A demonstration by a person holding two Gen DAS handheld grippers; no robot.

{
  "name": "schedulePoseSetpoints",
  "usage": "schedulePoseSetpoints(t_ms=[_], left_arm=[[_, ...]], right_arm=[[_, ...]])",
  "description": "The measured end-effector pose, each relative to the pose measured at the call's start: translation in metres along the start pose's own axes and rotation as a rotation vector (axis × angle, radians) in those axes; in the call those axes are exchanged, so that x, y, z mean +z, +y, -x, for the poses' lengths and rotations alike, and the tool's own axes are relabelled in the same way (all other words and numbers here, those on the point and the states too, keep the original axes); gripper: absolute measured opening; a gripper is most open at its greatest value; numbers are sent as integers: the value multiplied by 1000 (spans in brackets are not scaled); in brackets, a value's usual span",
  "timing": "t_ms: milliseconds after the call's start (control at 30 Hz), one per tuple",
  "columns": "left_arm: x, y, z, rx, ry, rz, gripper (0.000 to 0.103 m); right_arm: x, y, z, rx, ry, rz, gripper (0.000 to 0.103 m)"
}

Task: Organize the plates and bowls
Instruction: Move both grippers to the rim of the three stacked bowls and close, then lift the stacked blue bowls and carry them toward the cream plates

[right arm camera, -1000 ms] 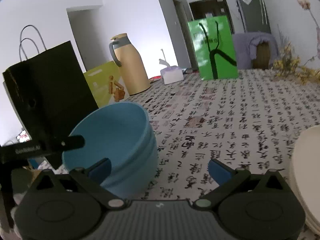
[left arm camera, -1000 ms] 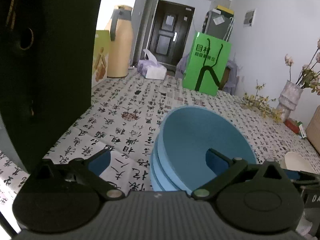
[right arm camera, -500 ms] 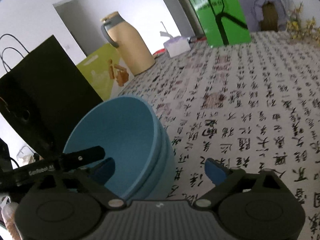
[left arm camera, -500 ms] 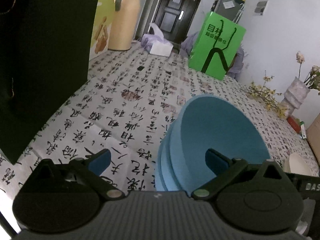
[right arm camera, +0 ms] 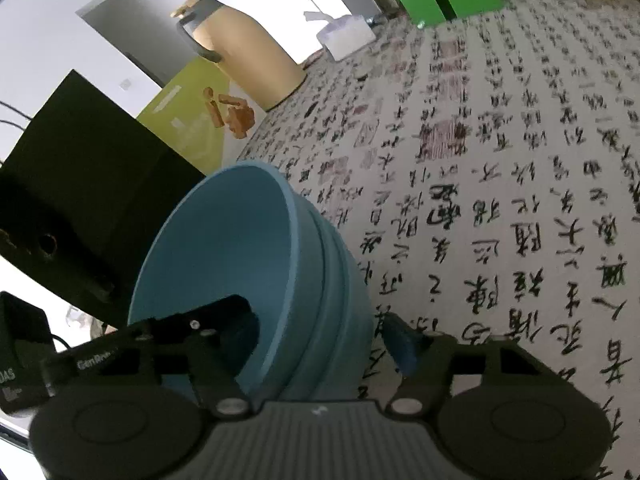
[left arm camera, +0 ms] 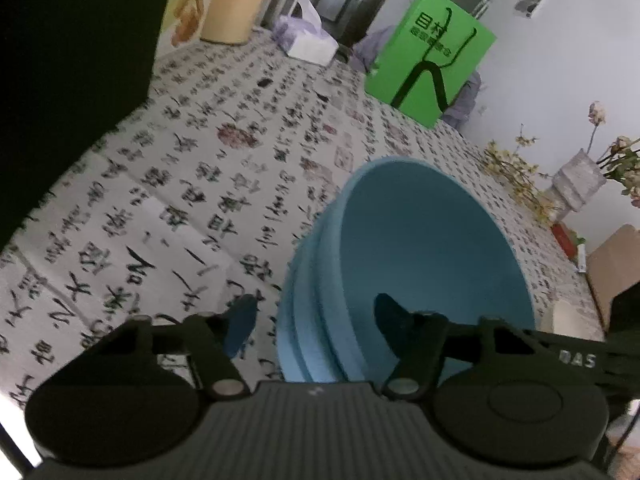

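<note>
Blue bowls, smooth and nested, sit on your calligraphy-print tablecloth.
Both your left gripper and right gripper have just been closing, straddling opposite bowl walls; whether pads press, you cannot tell. Black bag stands behind.

Tablecloth: printed all over with black brush-written Chinese characters and reddish seal-like blocks; "Na" legible near the left view's lower edge.
Green bag: two lines of white Chinese characters, top line reading 目村; smaller line illegible.
Black gripper part, left view: white letters "DAS".
Black gripper part, right view: white lettering, too blurred to read.
</note>
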State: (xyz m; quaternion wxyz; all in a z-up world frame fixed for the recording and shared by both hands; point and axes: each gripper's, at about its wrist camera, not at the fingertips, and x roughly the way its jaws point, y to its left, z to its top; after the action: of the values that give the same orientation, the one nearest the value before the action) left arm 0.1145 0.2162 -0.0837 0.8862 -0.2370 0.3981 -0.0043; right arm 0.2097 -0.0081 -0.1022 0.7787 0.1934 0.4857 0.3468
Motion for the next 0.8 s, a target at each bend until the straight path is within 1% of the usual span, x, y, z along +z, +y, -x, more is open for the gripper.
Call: schedulePoseSetpoints(t_ms=[33,100,200,467,800], left_arm=[[0,1,-1,-8,9,6,58],[0,0,-3,-18,24,15,53],[0,-2,-2,-2,25,13,51],[-1,-5,-4,20,23,8,51],[-2,-12,-2,52,10,-11,50]], right_arm=[[1,-1,-2,11,11,-17,61],[3,-2,-4,13,20,-31,61],[4,-4,-6,23,35,-60,61],[3,-12,0,34,41,-107,57],[2,-14,4,-9,50,-135,42]])
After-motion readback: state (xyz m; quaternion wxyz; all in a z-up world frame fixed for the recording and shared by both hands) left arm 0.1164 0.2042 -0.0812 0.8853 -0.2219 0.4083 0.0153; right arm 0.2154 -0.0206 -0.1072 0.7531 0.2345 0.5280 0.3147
